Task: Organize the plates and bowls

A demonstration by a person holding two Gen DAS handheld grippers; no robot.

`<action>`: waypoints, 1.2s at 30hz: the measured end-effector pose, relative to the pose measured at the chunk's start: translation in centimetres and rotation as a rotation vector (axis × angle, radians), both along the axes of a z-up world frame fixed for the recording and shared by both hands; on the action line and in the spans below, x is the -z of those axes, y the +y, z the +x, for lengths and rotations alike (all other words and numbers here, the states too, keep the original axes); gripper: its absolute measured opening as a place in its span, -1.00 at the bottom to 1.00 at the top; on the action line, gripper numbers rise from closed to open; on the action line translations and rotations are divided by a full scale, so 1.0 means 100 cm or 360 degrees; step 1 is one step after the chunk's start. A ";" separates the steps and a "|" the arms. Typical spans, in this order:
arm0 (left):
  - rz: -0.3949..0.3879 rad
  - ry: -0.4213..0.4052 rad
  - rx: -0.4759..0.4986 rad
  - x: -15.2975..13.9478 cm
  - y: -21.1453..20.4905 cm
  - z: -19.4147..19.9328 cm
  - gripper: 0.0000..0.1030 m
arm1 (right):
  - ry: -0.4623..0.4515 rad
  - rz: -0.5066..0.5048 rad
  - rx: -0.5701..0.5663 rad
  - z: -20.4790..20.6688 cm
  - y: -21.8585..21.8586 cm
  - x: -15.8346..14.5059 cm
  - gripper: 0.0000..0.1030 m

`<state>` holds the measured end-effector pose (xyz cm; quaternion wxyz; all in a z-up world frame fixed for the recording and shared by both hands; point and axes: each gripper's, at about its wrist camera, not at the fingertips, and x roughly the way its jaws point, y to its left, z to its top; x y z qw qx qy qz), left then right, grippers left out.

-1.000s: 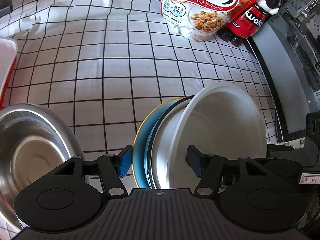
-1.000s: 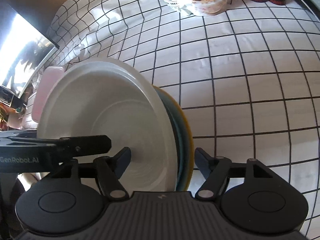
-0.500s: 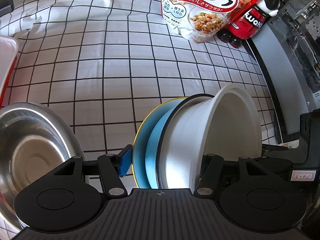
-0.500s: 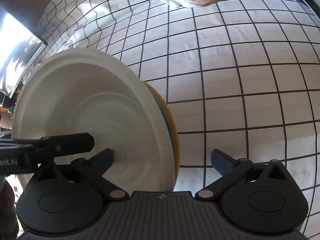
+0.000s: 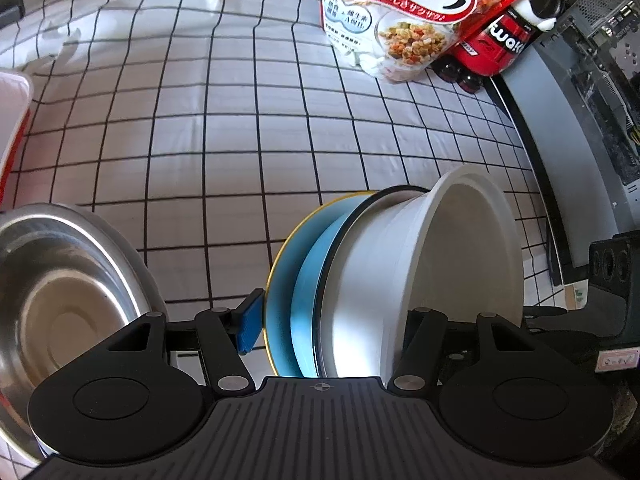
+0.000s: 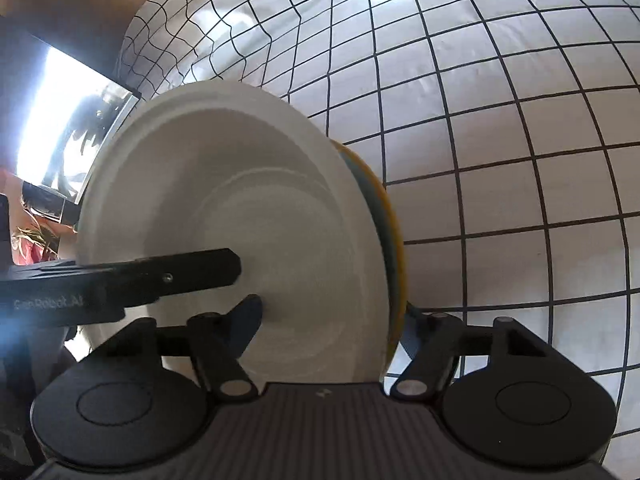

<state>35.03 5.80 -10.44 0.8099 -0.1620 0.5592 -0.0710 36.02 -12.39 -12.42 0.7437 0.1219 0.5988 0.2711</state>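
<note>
On the grid-pattern tablecloth (image 5: 224, 128), going left to right in the left wrist view: a steel bowl (image 5: 60, 300) sat at the far left edge, then the left gripper (image 5: 324, 316) was clamped on a stack of dishes stood up on edge. The stack was a yellow-rimmed blue plate (image 5: 280, 292), a lighter blue plate (image 5: 306, 300), a black-rimmed dish (image 5: 340, 240) and a white bowl (image 5: 460, 264) on the right end, its open side facing right. The left blue pad (image 5: 250, 322) was pressed on the back of the yellow-rimmed plate, the other finger was hidden behind the white bowl, so pretty wide jaws but gripping the whole stack. Cereal bag (image 5: 400, 16) and a red bottle (image 5: 504, 40) were up at the back right, well apart from the stack

In the right wrist view, the right gripper (image 6: 332, 320) straddled the same stack from the other side. Its jaws had just been closing with the stack between them. The left finger (image 6: 248, 316) looked like it was touching the inside of the white bowl (image 6: 224, 208), and the right one sat right against the yellow rim (image 6: 394, 240). Looked like a grip, though the blur made it hard to be sure
</note>
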 end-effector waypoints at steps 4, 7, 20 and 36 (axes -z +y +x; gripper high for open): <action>-0.0058 0.0056 -0.0014 0.009 0.001 0.000 0.28 | -0.0020 -0.0058 -0.0009 -0.004 0.007 -0.005 0.29; -0.0071 0.0058 -0.0017 0.009 0.002 -0.001 0.28 | -0.0013 -0.0064 0.0010 -0.006 0.007 -0.005 0.29; 0.0018 0.0130 -0.0027 0.010 -0.004 0.003 0.28 | -0.0005 -0.0131 0.0027 -0.007 0.014 -0.011 0.29; -0.0046 0.0110 -0.0072 0.002 0.001 -0.005 0.28 | 0.0004 -0.0152 -0.0024 -0.006 0.017 -0.022 0.29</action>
